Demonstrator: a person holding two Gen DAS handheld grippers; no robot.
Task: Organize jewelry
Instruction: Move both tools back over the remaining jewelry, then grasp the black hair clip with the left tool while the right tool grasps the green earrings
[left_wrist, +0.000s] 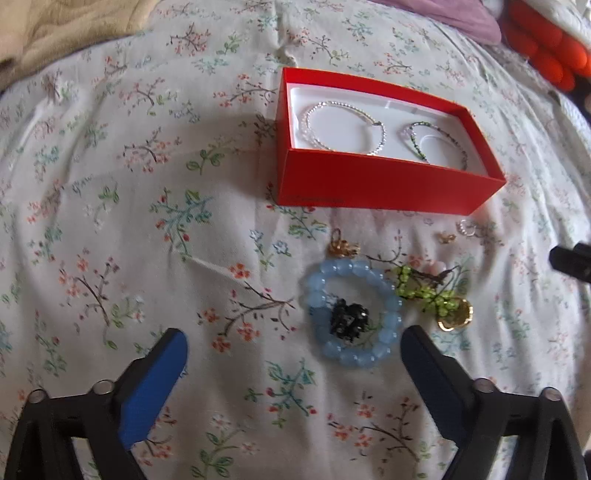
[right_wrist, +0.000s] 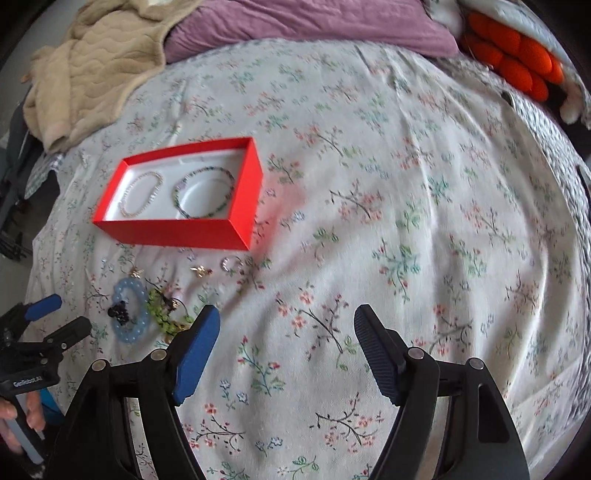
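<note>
Red card makes up the open box (left_wrist: 384, 184), a shallow rectangle with a white lining, lying on a bed sheet (left_wrist: 147, 221) printed with small flowering sprigs. Inside it lie two thin bracelets, side by side and apart: a silvery beaded bracelet (left_wrist: 343, 127) in the left half and a dark green beaded bracelet (left_wrist: 436, 142) in the right half.

On the sheet just near of the box lies the loose jewelry. A pale blue bracelet (left_wrist: 351, 310) of large translucent round beads forms a full ring, and a black faceted cluster (left_wrist: 349, 319) sits inside it against its near-left beads. A small gold piece (left_wrist: 341, 245) lies just beyond the blue ring. To the right of the ring a string of lime green beads (left_wrist: 424, 291) lies bunched, with a round gold charm (left_wrist: 456, 317) at its near-right end. Farther right, close to the box's near wall, are a tiny gold item (left_wrist: 447, 236) and a small silvery ring (left_wrist: 467, 227); their detail is too fine to make out.

The left claw (left_wrist: 295, 339) hangs over the sheet with its blue pads spread wide and nothing between them; the blue bracelet lies just beyond its right fingertip. The right claw (right_wrist: 284, 332) is also wide and empty, over bare sheet to the right of the loose pieces. In the right wrist view a hand (right_wrist: 22, 417) grips the left claw's handle at the near-left edge.

At the far end of the bed lie a beige quilted blanket (right_wrist: 92, 74), a purple pillow (right_wrist: 314, 26) and an orange plush object (right_wrist: 517, 55).
</note>
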